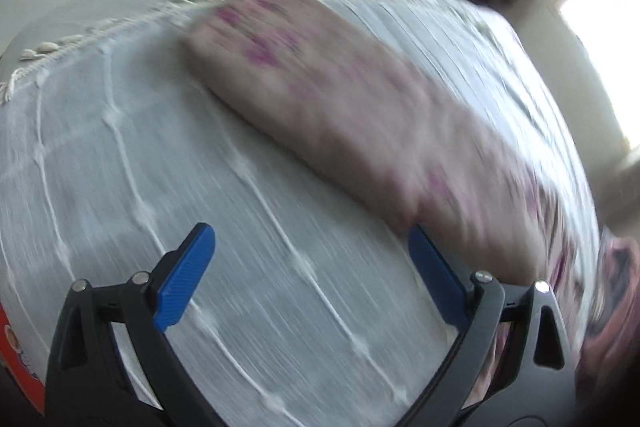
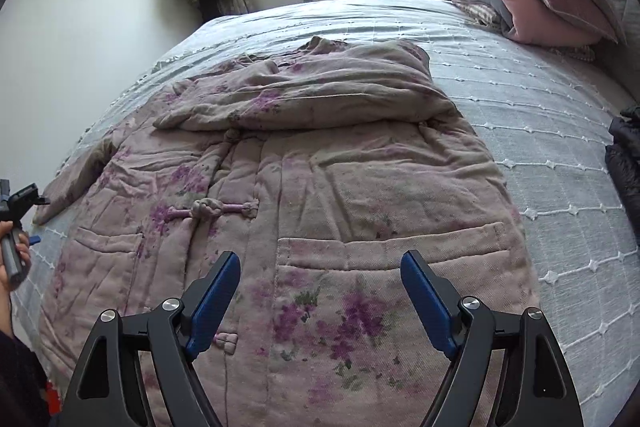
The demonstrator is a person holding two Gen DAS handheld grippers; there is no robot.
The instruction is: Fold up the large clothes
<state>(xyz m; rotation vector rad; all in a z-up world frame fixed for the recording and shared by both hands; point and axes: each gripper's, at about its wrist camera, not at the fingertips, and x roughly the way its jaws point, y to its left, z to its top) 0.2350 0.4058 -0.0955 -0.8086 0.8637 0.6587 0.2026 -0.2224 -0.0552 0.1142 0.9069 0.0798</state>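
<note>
right gripper (image 2: pixel 320 301) spread wide, holding nothing, over near hem | left gripper (image 1: pixel 310 277) released too, view blurred | padded pink floral quilted jacket (image 2: pixel 304 195) flat mid grey bedspread (image 2: pixel 560 131), one sleeve folded across chest | risk: thick padding slipping from shallow pinch, springing open.

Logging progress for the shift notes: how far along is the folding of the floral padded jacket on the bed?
Done: one sleeve of the pink floral quilted jacket lies folded across its chest. In hand: nothing; the right gripper hovers open over the hem pocket, and the left gripper is open above the grey woven bedspread beside the jacket. Left: the other sleeve still lies out sideways, and the body is unfolded.
</note>
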